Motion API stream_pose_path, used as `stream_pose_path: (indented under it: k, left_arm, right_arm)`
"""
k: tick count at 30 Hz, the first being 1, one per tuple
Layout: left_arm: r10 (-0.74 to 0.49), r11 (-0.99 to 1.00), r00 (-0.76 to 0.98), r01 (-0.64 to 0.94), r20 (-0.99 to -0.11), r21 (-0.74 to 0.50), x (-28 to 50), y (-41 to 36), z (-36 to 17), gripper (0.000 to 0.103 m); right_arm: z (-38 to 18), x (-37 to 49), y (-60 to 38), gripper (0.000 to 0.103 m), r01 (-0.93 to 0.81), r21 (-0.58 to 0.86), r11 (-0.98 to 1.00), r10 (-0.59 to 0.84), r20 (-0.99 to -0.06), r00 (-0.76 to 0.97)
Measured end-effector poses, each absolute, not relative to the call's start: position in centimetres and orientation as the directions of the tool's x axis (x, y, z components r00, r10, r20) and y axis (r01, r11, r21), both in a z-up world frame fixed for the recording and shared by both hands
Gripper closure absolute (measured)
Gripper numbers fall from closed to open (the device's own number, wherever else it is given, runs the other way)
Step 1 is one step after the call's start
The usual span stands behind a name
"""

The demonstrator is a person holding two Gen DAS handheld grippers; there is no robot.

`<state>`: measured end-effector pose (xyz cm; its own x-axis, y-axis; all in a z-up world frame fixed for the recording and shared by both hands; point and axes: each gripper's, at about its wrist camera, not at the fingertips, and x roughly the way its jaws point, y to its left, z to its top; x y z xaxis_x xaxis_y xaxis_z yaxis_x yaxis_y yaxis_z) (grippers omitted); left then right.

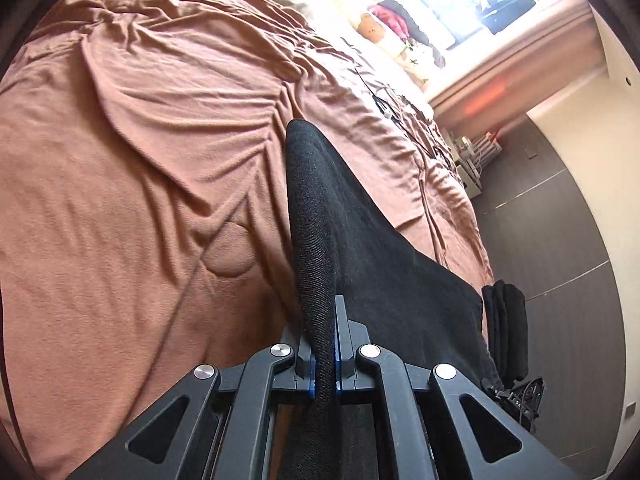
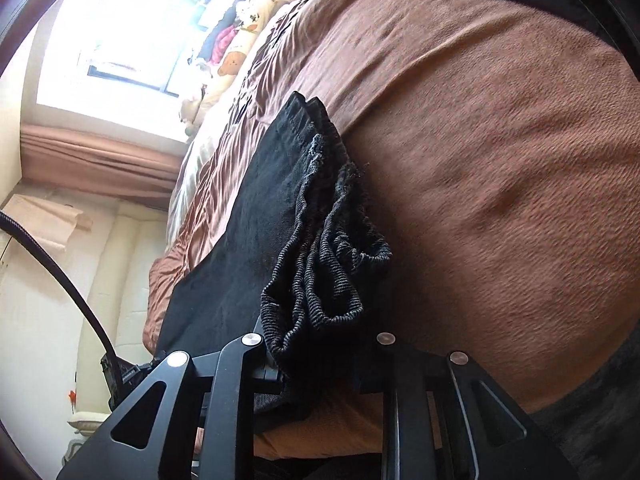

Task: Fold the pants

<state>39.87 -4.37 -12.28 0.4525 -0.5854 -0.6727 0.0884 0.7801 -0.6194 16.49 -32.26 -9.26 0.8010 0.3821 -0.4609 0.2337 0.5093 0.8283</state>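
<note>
The black pants [image 1: 360, 240] hang stretched above the brown bed cover [image 1: 140, 200]. A folded edge of the fabric runs straight out from my left gripper [image 1: 324, 332], which is shut on it. In the right wrist view the pants [image 2: 240, 220] spread away to the left. Their ribbed, bunched waistband [image 2: 320, 276] is pinched in my right gripper [image 2: 316, 354], which is shut on it. The right fingertips are mostly buried under the cloth. A bunched black end of the pants [image 1: 504, 320] shows at the lower right of the left wrist view, with a dark gripper part below it.
The bed cover [image 2: 480, 160] is wrinkled. Plush toys and pillows [image 1: 376, 28] lie along the bright window at the bed's head. Thin cables [image 1: 392, 108] lie on the cover near them. Dark tiled floor [image 1: 552, 220] runs beside the bed edge. A black cable [image 2: 60, 272] arcs at the left.
</note>
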Motion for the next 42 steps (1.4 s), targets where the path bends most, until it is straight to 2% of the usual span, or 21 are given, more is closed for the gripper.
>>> stream_pose_path:
  k: [24, 29, 33, 35, 38, 40, 42]
  left_arm:
    - [-0.487, 0.8, 0.534, -0.045, -0.691, -0.598, 38.0, 11.3, -13.5, 0.097]
    - [-0.466, 0.797, 0.522, -0.104, -0.715, -0.596, 37.8, 13.9, -15.2, 0.097]
    - [-0.444, 0.805, 0.485, -0.153, -0.753, -0.573, 37.5, 13.9, -17.3, 0.094]
    - [-0.431, 0.806, 0.472, -0.183, -0.769, -0.564, 37.2, 13.9, -18.1, 0.093]
    - [-0.43, 0.799, 0.47, -0.2, -0.771, -0.567, 36.7, 14.0, -18.5, 0.084]
    - [-0.421, 0.804, 0.474, -0.2, -0.773, -0.56, 36.1, 14.0, -18.4, 0.066]
    - [-0.418, 0.805, 0.483, -0.196, -0.77, -0.559, 35.6, 14.0, -18.1, 0.058]
  right_arm:
    - [-8.8, 26.1, -23.4, 0.084, 0.132, 0.797, 0.589, 0.502, -0.489, 0.714]
    - [-9.1, 27.7, -21.9, 0.084, 0.096, 0.783, 0.615, 0.53, -0.501, 0.684]
    - [-9.5, 28.6, -22.3, 0.083, 0.116, 0.75, 0.652, 0.5, -0.54, 0.678]
    - [-10.3, 29.2, -23.1, 0.079, 0.136, 0.768, 0.626, 0.515, -0.538, 0.667]
    - [-10.9, 28.8, -24.5, 0.078, 0.16, 0.775, 0.611, 0.518, -0.545, 0.66]
    - [-10.9, 28.5, -24.8, 0.077, 0.165, 0.759, 0.63, 0.495, -0.556, 0.668]
    - [-11.1, 28.2, -25.3, 0.077, 0.175, 0.754, 0.633, 0.483, -0.56, 0.673]
